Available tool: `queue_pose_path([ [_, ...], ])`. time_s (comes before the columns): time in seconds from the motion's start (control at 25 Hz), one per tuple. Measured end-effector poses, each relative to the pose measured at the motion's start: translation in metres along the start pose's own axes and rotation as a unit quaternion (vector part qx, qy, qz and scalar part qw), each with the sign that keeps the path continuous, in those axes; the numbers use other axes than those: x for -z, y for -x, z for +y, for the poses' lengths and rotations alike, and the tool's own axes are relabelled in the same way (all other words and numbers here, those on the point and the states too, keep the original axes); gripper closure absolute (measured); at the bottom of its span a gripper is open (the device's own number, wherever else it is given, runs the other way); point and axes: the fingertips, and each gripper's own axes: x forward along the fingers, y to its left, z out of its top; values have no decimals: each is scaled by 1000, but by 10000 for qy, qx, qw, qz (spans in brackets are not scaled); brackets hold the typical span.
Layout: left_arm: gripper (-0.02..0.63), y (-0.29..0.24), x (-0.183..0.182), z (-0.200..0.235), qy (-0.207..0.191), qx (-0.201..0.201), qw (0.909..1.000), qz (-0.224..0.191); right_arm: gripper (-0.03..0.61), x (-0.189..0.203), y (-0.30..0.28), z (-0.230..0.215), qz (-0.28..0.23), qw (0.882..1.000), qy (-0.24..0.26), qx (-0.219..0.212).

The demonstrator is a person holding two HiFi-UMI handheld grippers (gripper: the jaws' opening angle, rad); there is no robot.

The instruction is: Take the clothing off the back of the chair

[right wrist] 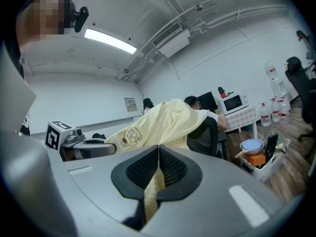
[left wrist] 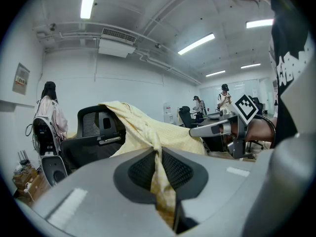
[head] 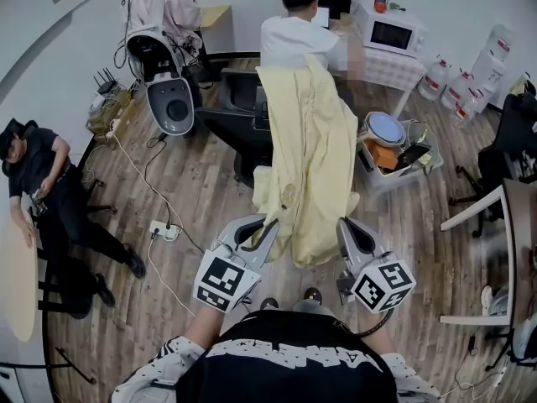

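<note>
Clothing [head: 310, 158]: drapes over the chair [head: 237, 99] back ahead, long axis running straight away, near hem clenched in left gripper [head: 270, 225] and right gripper [head: 342, 225] side by side, neither nearer; likely calls for lifting up and back.

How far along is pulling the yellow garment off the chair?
Done: left tool and right tool are each shut on the yellow garment near its lower edge. In hand: the cloth runs from both tools up to the chair. Left: its top is draped over the chair back, so it has yet to come off.
</note>
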Motion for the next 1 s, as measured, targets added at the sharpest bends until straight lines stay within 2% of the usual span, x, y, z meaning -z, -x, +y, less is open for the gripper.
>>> queue_pose_path([
  [0.44,589,6,12,2,75,63,9999,59,560,6,1,7,-3,10000,5,50],
  [1.0,589,3,4,-7,10,162,9999,2,560,6,5,6,-4,10000,-13,70],
])
